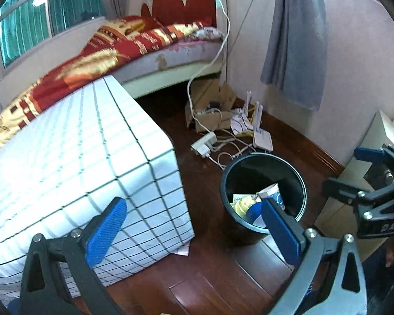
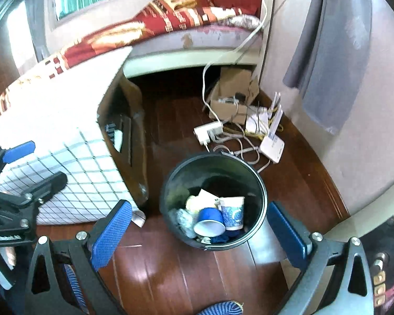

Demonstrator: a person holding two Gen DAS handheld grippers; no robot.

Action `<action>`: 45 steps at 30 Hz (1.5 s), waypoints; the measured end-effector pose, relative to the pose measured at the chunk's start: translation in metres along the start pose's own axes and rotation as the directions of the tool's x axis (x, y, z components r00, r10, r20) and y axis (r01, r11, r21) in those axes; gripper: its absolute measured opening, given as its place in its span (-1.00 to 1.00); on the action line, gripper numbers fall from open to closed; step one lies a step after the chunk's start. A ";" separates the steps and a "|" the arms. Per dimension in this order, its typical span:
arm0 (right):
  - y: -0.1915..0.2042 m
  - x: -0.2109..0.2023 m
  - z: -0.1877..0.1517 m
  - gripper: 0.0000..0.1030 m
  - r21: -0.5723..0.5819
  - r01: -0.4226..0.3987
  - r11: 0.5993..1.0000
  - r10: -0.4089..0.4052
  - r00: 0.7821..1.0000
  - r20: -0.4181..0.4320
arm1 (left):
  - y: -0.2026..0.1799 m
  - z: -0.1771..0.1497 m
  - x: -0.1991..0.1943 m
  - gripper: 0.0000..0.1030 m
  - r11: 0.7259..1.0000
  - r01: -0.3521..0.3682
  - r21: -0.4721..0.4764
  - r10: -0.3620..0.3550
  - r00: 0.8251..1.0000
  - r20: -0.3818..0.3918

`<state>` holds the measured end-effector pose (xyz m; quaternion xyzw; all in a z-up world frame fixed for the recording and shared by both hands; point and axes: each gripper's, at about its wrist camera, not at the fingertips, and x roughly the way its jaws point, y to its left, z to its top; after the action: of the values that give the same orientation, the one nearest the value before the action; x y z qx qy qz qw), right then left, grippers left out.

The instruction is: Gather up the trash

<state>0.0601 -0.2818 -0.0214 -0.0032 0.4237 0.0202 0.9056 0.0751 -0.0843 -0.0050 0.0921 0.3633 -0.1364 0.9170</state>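
Down at floor level, both grippers hang over dark, glossy wooden floorboards, each with its blue-padded jaws spread wide and nothing between them. The right gripper sits almost straight above a black round trash bin, which stands on the boards just beside the corner of a low box-shaped piece draped in a white cloth with a dark grid. The left gripper hovers with that checked cloth on one side and the bin on the other.

Inside the bin lies the collected trash: a blue-patterned paper cup standing roughly upright, a blue paper cup on its side with its white mouth showing, something pale yellow, and crumpled bits I cannot make out.

Beyond the bin, a white power strip and a tangle of white cables lie on the floor, with a white router and an open cardboard box near the wall. Farther back, a bed with a red-and-gold quilt and a red heart-shaped headboard runs beneath a window with green curtains. A grey curtain hangs against the pale pink wall.
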 end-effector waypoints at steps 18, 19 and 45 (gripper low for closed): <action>0.063 -0.165 0.001 1.00 -0.058 0.063 0.996 -0.044 0.957 0.286 | 0.030 -0.015 -0.143 0.99 0.996 -0.033 -0.078 0.049 0.976 0.210; 0.063 -0.170 0.000 1.00 -0.058 0.063 0.996 -0.043 0.954 0.295 | 0.031 -0.015 -0.148 0.99 0.996 -0.037 -0.083 0.055 0.973 0.225; 0.054 -0.192 -0.002 1.00 -0.011 0.075 0.997 -0.067 0.941 0.331 | 0.025 -0.011 -0.160 0.99 0.997 -0.006 -0.071 0.026 0.962 0.272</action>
<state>-0.0671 -0.2339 0.1254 -0.0255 0.2652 -0.0073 0.9638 -0.0359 -0.0280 0.0990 0.0432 0.2372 -0.1276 0.9621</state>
